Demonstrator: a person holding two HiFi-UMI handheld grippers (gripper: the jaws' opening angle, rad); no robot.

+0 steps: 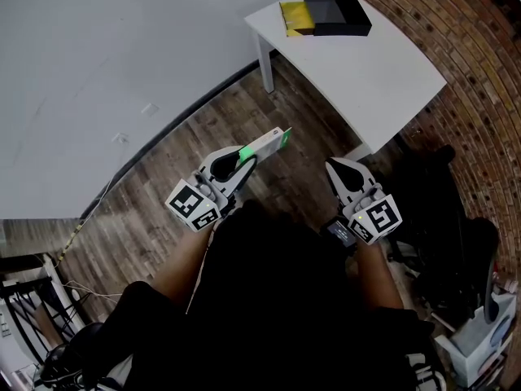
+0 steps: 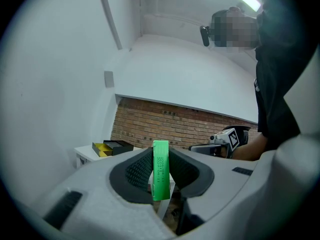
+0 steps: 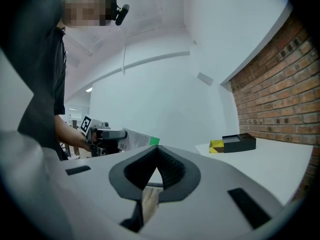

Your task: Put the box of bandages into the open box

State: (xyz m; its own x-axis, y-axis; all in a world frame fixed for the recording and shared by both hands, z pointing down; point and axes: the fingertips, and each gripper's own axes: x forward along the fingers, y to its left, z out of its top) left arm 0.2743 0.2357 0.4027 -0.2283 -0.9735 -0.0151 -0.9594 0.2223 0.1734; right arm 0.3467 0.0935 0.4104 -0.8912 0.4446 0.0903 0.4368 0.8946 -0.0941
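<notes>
My left gripper (image 1: pixel 244 160) is shut on the box of bandages (image 1: pixel 264 146), a flat white box with a green end (image 2: pixel 160 170) that stands upright between the pads. In the right gripper view the same box (image 3: pixel 136 139) sticks out of the left gripper toward the table. The open box (image 1: pixel 335 15), black with a yellow lid part, sits on the far end of the white table (image 1: pixel 366 72); it shows small as the open box (image 2: pixel 112 147) in the left gripper view and the open box (image 3: pixel 234 143) in the right one. My right gripper (image 1: pixel 340 169) is shut and empty, its tips (image 3: pixel 157 150) meeting.
Both grippers are held over the wooden floor (image 1: pixel 163 177), well short of the table. A brick wall (image 1: pixel 456 31) runs behind the table on the right. A black chair and bags (image 1: pixel 456 243) stand at the right, clutter and cables (image 1: pixel 32 300) at the left.
</notes>
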